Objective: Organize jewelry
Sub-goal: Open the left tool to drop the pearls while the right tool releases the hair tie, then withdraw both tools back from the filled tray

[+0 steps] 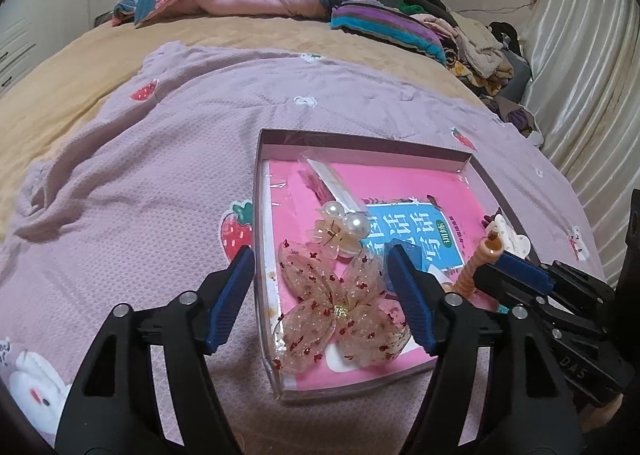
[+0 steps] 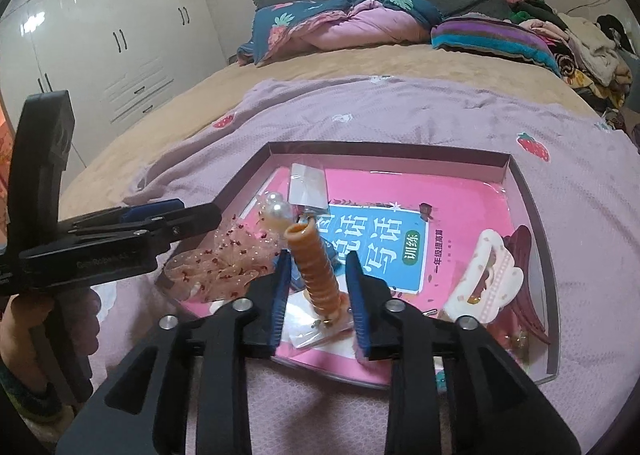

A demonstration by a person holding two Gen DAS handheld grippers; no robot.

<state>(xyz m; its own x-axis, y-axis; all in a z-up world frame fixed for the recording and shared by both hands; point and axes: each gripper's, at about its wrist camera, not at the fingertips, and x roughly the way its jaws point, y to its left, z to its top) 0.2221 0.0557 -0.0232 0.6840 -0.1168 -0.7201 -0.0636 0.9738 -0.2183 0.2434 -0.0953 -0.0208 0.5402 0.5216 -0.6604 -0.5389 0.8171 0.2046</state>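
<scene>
Jaws released on both grippers above tray [image 1: 264, 215] holding bow [image 1: 340, 311], pearl clip [image 1: 340, 231].

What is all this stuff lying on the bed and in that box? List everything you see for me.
Box: one, shallow, grey-walled, on the lilac blanket.
Booklet: one, pink with a blue panel, flat in the box.
Bow clip: one, sheer pink with red specks, near left of the box.
Pearl clip: one, two white pearls, behind the bow.
Claw clip: one, cream, right side of the box.
Ribbed piece: one, orange, standing up between the right fingers.
Lilac blanket: one, strawberry print.
Quilt: one, pink and navy, at the headboard.
Wardrobe: white.
Left hand-held gripper: black, blue pads, open.
Right hand-held gripper: same, open.
</scene>
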